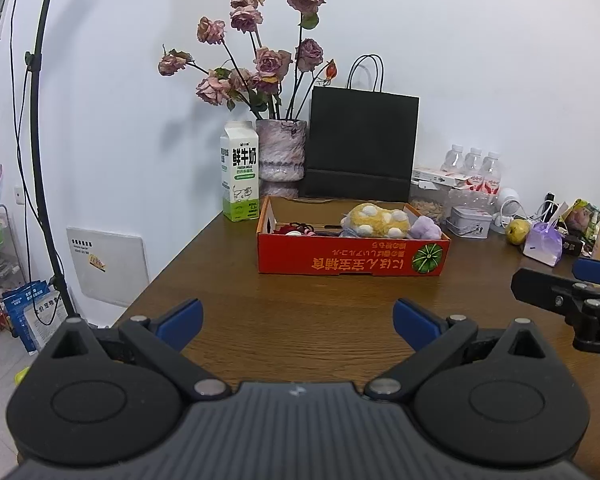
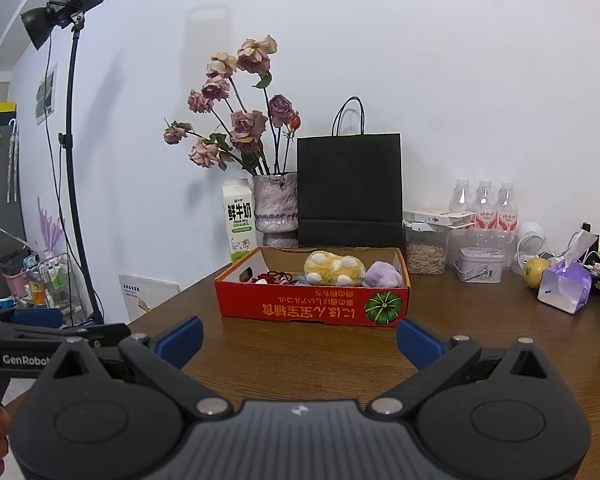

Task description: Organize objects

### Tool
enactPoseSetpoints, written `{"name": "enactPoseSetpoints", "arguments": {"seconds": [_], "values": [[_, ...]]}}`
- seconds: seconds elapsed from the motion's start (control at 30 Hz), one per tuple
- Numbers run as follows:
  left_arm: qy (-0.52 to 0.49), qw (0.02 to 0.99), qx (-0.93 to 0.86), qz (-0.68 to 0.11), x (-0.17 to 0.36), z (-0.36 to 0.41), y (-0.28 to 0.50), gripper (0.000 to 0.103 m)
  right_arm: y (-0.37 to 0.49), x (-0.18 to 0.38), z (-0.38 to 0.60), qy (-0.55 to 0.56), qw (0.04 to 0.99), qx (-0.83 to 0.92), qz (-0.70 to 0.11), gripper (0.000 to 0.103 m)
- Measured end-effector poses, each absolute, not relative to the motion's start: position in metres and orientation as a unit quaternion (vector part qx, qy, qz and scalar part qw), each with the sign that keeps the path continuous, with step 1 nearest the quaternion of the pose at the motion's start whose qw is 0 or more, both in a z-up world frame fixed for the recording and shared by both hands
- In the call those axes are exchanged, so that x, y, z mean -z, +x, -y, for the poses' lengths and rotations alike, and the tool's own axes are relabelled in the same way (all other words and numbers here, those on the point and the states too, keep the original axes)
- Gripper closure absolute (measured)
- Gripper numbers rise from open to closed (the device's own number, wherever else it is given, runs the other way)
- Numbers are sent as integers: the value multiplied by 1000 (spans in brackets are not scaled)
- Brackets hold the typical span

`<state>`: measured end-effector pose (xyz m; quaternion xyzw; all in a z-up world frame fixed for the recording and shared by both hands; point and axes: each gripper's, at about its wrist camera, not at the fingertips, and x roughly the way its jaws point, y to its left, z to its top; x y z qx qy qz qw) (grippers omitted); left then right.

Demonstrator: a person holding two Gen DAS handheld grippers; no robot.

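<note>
A red cardboard box point(image 1: 352, 258) point(image 2: 312, 308) stands on the brown table. Inside it lie a yellow plush toy with white spots point(image 1: 374, 220) point(image 2: 334, 268), a purple plush point(image 1: 426, 228) point(image 2: 382, 274) and small dark and red hair ties point(image 1: 300, 230) point(image 2: 270, 278). My left gripper point(image 1: 298, 322) is open and empty, hovering over the table in front of the box. My right gripper point(image 2: 300, 340) is open and empty, also in front of the box. The right gripper shows at the right edge of the left wrist view point(image 1: 572, 300).
Behind the box stand a milk carton point(image 1: 239, 172) point(image 2: 239, 220), a vase of dried roses point(image 1: 280, 148) point(image 2: 275, 204) and a black paper bag point(image 1: 360, 148) point(image 2: 349, 190). At right are water bottles point(image 2: 484, 204), a jar point(image 2: 426, 248), a tin point(image 2: 480, 264), a pear point(image 2: 536, 272) and a purple tissue pack point(image 2: 566, 288).
</note>
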<state>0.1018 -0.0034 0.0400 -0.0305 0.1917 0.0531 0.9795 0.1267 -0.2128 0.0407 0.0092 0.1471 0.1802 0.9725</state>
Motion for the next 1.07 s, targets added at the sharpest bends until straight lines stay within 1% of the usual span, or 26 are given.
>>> {"name": "enactPoseSetpoints", "arguments": {"seconds": [1.07], "values": [[-30, 977, -49, -207, -37, 10, 104, 0, 124, -36, 216, 10, 972, -180, -150, 0]]}}
